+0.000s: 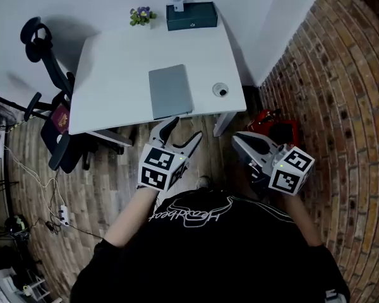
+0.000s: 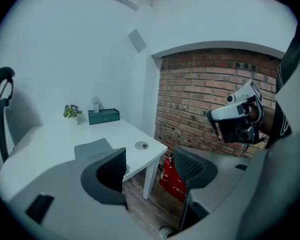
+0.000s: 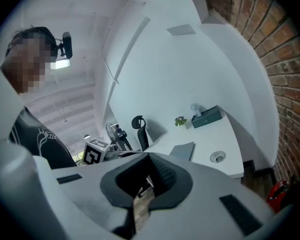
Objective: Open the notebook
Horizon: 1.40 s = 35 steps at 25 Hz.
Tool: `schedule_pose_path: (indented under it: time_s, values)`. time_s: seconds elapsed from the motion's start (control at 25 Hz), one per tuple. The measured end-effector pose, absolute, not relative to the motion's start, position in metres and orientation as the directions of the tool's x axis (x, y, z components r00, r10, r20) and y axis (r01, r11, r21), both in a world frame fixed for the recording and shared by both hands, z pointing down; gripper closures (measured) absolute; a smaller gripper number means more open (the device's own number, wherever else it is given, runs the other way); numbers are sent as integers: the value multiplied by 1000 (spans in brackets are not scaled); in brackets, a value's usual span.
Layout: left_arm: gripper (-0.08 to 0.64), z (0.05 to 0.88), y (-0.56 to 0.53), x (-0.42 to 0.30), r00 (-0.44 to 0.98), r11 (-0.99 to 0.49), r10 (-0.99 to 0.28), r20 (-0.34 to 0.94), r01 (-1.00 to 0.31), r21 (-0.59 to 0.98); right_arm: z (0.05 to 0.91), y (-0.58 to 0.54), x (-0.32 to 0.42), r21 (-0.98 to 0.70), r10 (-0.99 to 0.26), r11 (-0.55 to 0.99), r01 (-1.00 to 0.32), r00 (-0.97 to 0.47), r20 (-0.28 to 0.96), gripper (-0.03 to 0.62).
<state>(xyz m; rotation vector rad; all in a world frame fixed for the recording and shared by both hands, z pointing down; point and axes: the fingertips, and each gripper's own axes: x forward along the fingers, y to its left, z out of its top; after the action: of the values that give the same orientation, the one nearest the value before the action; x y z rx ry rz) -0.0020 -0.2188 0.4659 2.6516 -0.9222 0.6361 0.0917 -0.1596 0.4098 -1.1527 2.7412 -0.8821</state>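
A closed grey notebook [image 1: 170, 91] lies flat near the front edge of the white desk [image 1: 114, 62]. It also shows in the left gripper view [image 2: 92, 148] and, small, in the right gripper view [image 3: 182, 151]. Both grippers hang in the air in front of the desk, above the wooden floor and apart from the notebook. My left gripper [image 1: 182, 132] [image 2: 150, 176] is open with nothing between its jaws. My right gripper [image 1: 237, 138] [image 3: 147, 158] is shut and holds nothing. It sits further right, and the left gripper view catches it [image 2: 237, 119] in front of the brick wall.
At the desk's back edge stand a dark green box [image 1: 191, 16] and a small flower pot [image 1: 141, 16]. A round cable grommet [image 1: 220, 90] is right of the notebook. An office chair [image 1: 50, 106] stands to the left; a red fire extinguisher [image 1: 271, 122] sits by the brick wall [image 1: 341, 74].
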Motion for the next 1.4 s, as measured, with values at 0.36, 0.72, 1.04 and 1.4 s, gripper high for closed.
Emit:
schedule_pose_path:
  time_s: [0.36,0.72,1.04,1.4]
  values:
    - [256,517,-266,4,630,-751,-528,569,-659,33,422,-184,103,-530,-675,527,-664,-706,213,594]
    - [256,569,-297,16,521,-718,-532,667,-695,-30,432,-216,130,-574,-669,513,-639,-716,199,594]
    - [256,603,-314,15,423,-704,-524,739,-703,-98,438,-250,136,-610,-617,532,-588,-762,197,594]
    - [268,619,-323,9,359,-682,-544,758,-716,-150,443,-277,140,-623,-549,568,-537,-812,199,594]
